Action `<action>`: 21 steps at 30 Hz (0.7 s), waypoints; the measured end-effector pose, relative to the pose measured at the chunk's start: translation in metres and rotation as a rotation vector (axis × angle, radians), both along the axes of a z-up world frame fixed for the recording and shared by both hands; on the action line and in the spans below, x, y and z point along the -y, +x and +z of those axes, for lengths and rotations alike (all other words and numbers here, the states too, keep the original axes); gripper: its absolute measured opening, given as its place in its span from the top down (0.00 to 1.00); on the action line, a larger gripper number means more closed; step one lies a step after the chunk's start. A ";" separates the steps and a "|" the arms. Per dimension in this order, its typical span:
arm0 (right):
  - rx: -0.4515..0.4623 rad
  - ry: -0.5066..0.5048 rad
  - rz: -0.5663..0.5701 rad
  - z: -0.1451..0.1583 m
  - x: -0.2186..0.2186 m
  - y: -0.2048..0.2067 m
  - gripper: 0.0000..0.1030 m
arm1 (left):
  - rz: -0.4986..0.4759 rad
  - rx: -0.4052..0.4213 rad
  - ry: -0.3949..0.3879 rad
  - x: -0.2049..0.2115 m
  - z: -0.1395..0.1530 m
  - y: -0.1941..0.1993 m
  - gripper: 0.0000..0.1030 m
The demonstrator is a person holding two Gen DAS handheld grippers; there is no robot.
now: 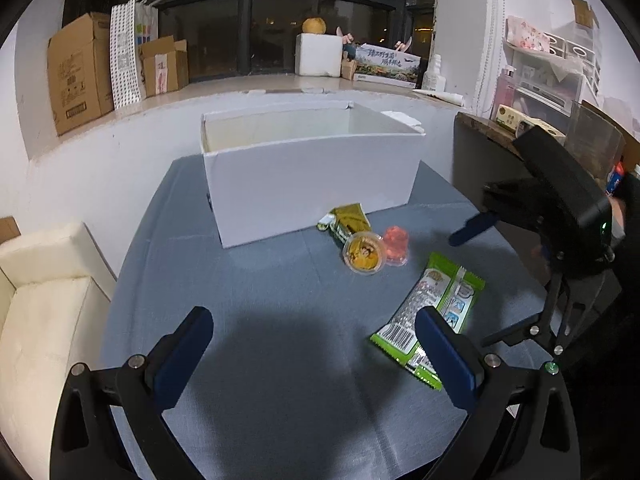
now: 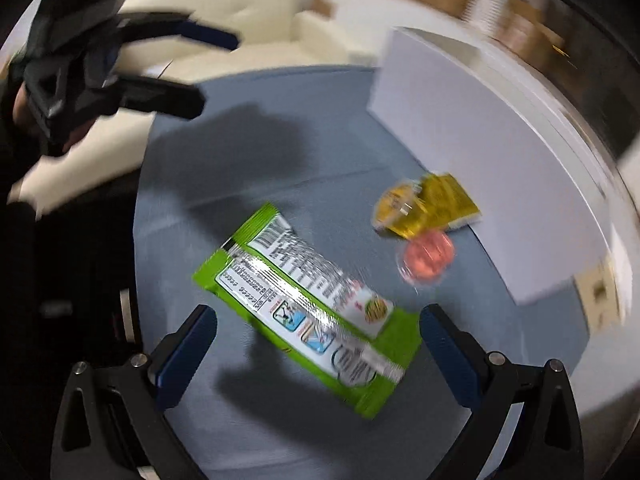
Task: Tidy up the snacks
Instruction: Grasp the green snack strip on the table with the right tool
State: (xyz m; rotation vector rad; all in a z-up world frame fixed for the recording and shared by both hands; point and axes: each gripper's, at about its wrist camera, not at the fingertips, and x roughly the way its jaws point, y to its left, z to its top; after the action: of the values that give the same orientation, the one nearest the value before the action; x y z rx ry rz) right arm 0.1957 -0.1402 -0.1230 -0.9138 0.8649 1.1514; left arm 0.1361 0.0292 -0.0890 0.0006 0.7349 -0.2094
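Observation:
A white open box (image 1: 304,168) stands at the back of the blue-grey table (image 1: 260,300); it also shows in the right wrist view (image 2: 480,152). In front of it lie an olive-yellow packet (image 1: 348,220), a yellow jelly cup (image 1: 363,254) and a pink jelly cup (image 1: 396,246). A green snack packet (image 1: 436,308) lies nearer, flat on the table. My left gripper (image 1: 316,354) is open and empty over bare table. My right gripper (image 2: 318,354) is open, hovering just above the green packet (image 2: 312,304). It shows in the left wrist view at the right (image 1: 476,228). The right wrist view is blurred.
A cream sofa (image 1: 44,300) stands left of the table. Cardboard boxes (image 1: 80,72) and other cartons sit on the window ledge behind. A dark cabinet (image 1: 480,160) with shelves of clutter stands at the right.

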 end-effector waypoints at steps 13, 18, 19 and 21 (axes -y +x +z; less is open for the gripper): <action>-0.008 -0.099 0.209 -0.030 -0.031 0.018 0.00 | -0.009 -0.023 0.006 -0.005 -0.010 0.006 0.00; -0.055 -0.102 0.193 -0.036 -0.032 0.031 0.00 | -0.015 -0.030 -0.003 -0.003 -0.012 0.008 0.00; -0.093 -0.106 0.175 -0.038 -0.032 0.035 0.00 | -0.019 -0.033 -0.003 -0.003 -0.013 0.009 0.00; -0.140 -0.109 0.150 -0.040 -0.032 0.042 0.00 | -0.025 -0.037 -0.010 -0.002 -0.014 0.009 0.00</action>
State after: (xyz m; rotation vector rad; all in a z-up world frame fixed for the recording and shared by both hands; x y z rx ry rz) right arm 0.2380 -0.1085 -0.1629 -1.0097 0.9935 1.3197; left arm 0.1455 0.0311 -0.1034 -0.0033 0.7713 -0.2374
